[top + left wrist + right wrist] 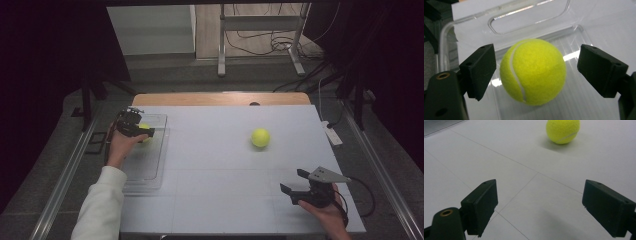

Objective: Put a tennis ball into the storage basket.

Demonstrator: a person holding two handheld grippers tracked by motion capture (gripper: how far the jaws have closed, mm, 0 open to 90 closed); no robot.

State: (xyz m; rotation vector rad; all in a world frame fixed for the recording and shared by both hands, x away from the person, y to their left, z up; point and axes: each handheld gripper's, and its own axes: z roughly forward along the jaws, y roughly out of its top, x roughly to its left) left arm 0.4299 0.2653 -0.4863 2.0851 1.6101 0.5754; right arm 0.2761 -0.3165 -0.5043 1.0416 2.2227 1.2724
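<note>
Left tongs (534,72) spread astride ball (533,72) in clear tray (529,17). Right tongs (544,207) spread over bare desk (574,170), second ball (563,130) well apart.

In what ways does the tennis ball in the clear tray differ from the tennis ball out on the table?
The ball in the tray lies inside the clear plastic tray; the ball on the table sits on the bare white table. The tray ball sits between the open jaws of the left hand-held gripper, apparently untouched; the table ball lies well ahead of the open right hand-held gripper. Both are yellow-green with a white seam.
</note>
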